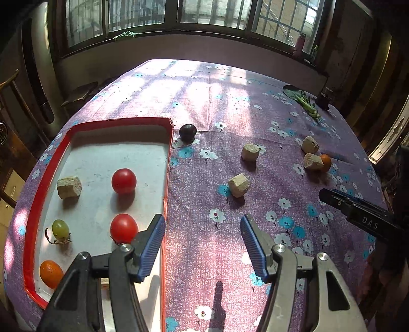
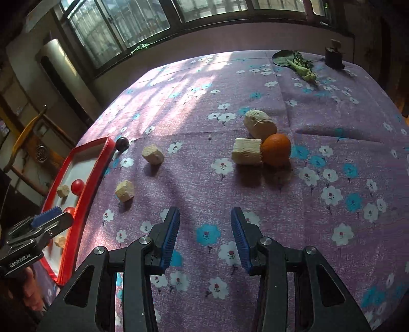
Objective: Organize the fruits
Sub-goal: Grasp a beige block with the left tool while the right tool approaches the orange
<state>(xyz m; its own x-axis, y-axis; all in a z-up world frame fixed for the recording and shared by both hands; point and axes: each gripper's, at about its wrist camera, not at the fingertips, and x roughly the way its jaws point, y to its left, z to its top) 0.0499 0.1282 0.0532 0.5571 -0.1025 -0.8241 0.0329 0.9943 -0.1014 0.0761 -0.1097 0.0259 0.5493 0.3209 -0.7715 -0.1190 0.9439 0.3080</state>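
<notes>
Fruits part sorted: tomatoes, grape in red tray [image 1: 168,143]; orange [image 2: 276,149] on table [image 2: 332,127], touching pale chunk [image 2: 246,154]. Right gripper [image 2: 205,236] jaws apart, empty; left gripper [image 1: 203,246] likewise. Risk: grabbing orange nudges chunk, or round orange rolls away.

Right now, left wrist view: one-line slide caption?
Open left gripper over the red tray's edge; tomatoes inside, dark plum outside.

Barred windows [image 1: 163,15] — sunlit floral tablecloth [image 1: 230,84]
</notes>
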